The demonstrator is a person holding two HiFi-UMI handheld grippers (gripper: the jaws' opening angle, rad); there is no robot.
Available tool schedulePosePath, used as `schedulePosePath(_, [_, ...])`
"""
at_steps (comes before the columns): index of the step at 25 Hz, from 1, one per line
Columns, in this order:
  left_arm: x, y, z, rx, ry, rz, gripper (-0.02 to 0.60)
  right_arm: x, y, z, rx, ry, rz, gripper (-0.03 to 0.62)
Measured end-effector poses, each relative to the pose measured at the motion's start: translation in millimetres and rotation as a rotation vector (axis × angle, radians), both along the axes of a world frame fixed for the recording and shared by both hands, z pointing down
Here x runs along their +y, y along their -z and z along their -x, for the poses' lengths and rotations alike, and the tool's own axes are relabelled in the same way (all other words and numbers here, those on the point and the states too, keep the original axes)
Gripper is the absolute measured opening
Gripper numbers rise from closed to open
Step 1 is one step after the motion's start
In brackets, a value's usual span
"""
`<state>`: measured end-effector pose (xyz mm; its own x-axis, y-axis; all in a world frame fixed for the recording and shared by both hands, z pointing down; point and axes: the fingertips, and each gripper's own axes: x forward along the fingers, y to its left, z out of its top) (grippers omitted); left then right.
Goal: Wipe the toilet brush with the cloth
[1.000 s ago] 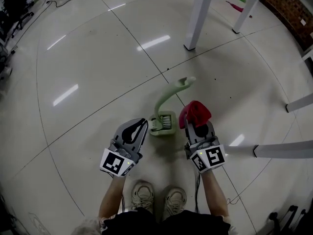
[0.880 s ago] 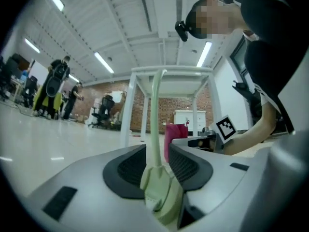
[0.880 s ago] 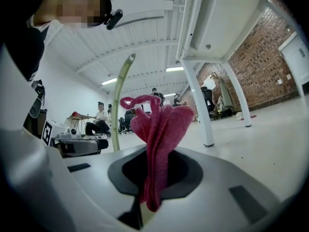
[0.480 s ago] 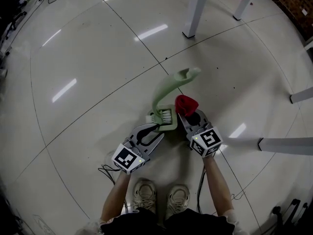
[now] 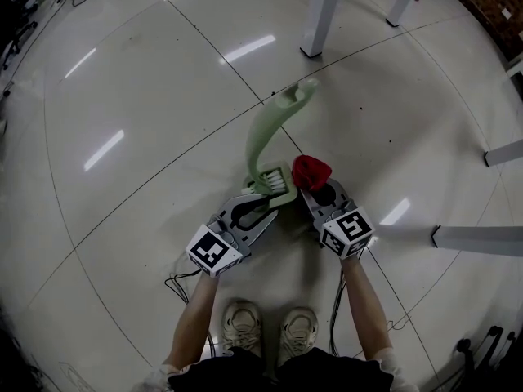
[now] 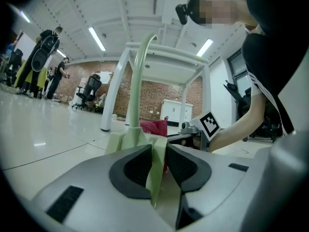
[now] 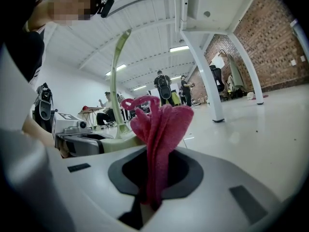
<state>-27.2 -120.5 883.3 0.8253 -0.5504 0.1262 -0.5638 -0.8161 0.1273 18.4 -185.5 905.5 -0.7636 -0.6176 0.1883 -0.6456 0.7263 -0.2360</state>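
A pale green toilet brush stands on the floor, its curved handle (image 5: 270, 129) rising from a square green holder (image 5: 276, 182). My left gripper (image 5: 263, 205) is low at the holder's near left corner. In the left gripper view the holder's thin wall (image 6: 157, 173) stands between the pads, and the jaws are closing on it. My right gripper (image 5: 315, 188) is just right of the holder, shut on a bunched red cloth (image 5: 310, 171). That cloth (image 7: 159, 129) sticks up out of the jaws, close beside the handle (image 7: 116, 81).
White table legs stand on the tiled floor beyond the brush (image 5: 320, 15) and to the right (image 5: 478, 239). A thin cable (image 5: 180, 284) lies by the person's shoes (image 5: 241, 325). People and chairs are far off in the hall.
Both grippers sank toward the floor. The left one slid right to the holder, opened from shut and took the holder's wall between its jaws. The right one brought the cloth nearer the brush.
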Motion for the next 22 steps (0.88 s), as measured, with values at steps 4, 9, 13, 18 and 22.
schedulePosePath(4, [-1.5,0.4,2.6,0.001,-0.018,-0.012,0.101,8.4,-0.8,-1.4,-0.006,0.011,0.003,0.032])
schedulePosePath(9, [-3.8,-0.9,11.4,-0.021,-0.023,-0.029,0.101,25.5,-5.3,1.8,-0.010,-0.009,0.018,0.031])
schedulePosePath(13, [-5.5,-1.4,12.4,-0.038,-0.027,-0.035,0.101,35.5,-5.0,-0.3,-0.030,-0.020,0.034,0.031])
schedulePosePath(18, [-7.2,-0.1,16.9,-0.054,0.001,-0.050,0.101,45.6,-5.0,1.5,-0.038,-0.014,0.043,0.031])
schedulePosePath(22, [2.0,5.4,15.7,-0.067,0.025,-0.056,0.102,52.0,1.8,-14.1,-0.075,-0.131,0.057,0.031])
